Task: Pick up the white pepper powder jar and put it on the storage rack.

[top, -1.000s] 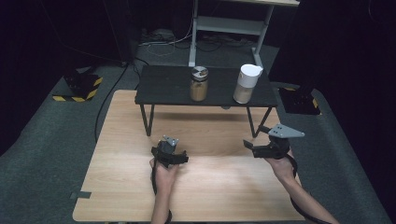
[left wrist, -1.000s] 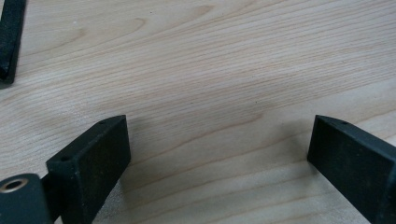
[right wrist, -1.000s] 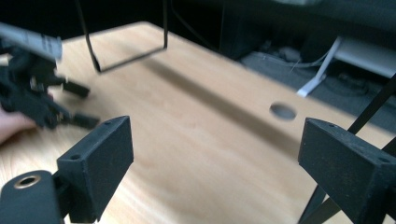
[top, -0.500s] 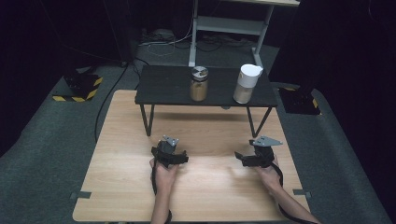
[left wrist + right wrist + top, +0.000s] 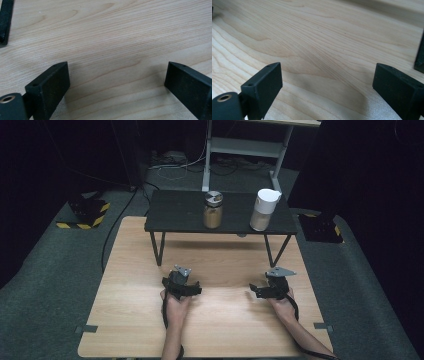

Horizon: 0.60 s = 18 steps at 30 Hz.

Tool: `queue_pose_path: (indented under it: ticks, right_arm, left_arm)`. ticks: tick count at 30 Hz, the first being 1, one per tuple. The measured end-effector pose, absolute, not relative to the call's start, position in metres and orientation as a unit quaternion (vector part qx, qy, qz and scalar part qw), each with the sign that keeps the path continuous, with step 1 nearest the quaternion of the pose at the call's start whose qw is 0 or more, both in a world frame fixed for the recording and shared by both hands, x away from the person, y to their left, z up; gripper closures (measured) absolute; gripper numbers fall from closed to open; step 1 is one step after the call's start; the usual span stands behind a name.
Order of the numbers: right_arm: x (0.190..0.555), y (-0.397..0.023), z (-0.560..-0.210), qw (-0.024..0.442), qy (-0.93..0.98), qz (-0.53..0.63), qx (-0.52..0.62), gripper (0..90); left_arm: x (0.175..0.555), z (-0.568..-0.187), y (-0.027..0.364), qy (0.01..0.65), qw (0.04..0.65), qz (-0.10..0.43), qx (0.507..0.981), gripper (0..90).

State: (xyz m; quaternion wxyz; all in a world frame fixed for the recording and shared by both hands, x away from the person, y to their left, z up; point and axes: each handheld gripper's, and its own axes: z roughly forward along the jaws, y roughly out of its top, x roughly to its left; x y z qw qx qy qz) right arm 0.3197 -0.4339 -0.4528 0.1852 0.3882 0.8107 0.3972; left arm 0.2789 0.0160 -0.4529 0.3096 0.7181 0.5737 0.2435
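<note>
My left gripper (image 5: 181,279) rests low over the wooden table (image 5: 125,310), held by a hand at centre left. Its jaws stand wide open in the left gripper view (image 5: 115,72), with bare wood between them. My right gripper (image 5: 271,284) sits at the same depth toward the right, also close to the wood. Its jaws are apart as well (image 5: 327,75) and hold nothing. Farther back, a small black side table (image 5: 175,215) carries a glass jar (image 5: 213,210) with brown contents and a white lidded container (image 5: 263,210).
The side table's thin black legs (image 5: 159,247) stand on the wood ahead of both grippers; one leg (image 5: 5,22) shows at the left gripper view's edge. A yellow-and-black striped block (image 5: 85,215) and cables lie on the grey floor. A white desk frame (image 5: 240,150) stands behind.
The right hand has come down and in toward the left, bringing its gripper from above the table's right edge to just over the wood. The left gripper has stayed still.
</note>
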Motion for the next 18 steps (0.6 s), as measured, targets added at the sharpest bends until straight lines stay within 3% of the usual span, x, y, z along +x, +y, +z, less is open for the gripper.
queue_pose_path:
  ticks: [18]
  right_arm:
    - [0.333, -0.418, -0.446, 0.173, 0.835, 0.353, 0.384, 8.0]
  left_arm:
    - [0.279, -0.453, 0.016, 0.574, 0.31, 0.244, 0.718, 5.9]
